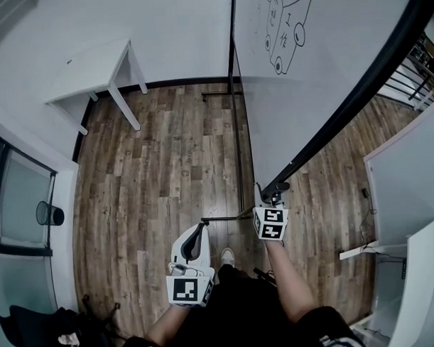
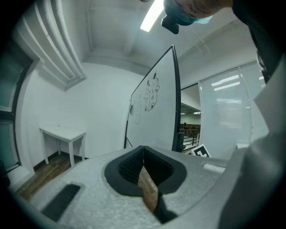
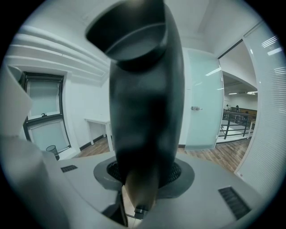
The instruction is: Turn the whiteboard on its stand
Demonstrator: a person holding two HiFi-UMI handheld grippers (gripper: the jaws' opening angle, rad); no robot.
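The whiteboard (image 1: 292, 74) stands tilted on its stand (image 1: 239, 154), with a cartoon drawing near its top. Its black frame edge (image 1: 356, 93) runs diagonally down to the corner by my right gripper (image 1: 273, 197), which is shut on that frame. In the right gripper view the black frame (image 3: 143, 98) fills the space between the jaws of the right gripper (image 3: 143, 174). My left gripper (image 1: 199, 232) hangs lower and to the left, apart from the board, shut and empty. From the left gripper view the whiteboard (image 2: 154, 116) shows edge-on beyond the left gripper (image 2: 143, 152).
A white table (image 1: 92, 70) stands against the far wall at the left. A dark bin (image 1: 49, 213) sits by the window wall. A white panel (image 1: 409, 177) stands at the right and a railing (image 1: 413, 77) lies behind the board. A glass door (image 3: 203, 103) is ahead.
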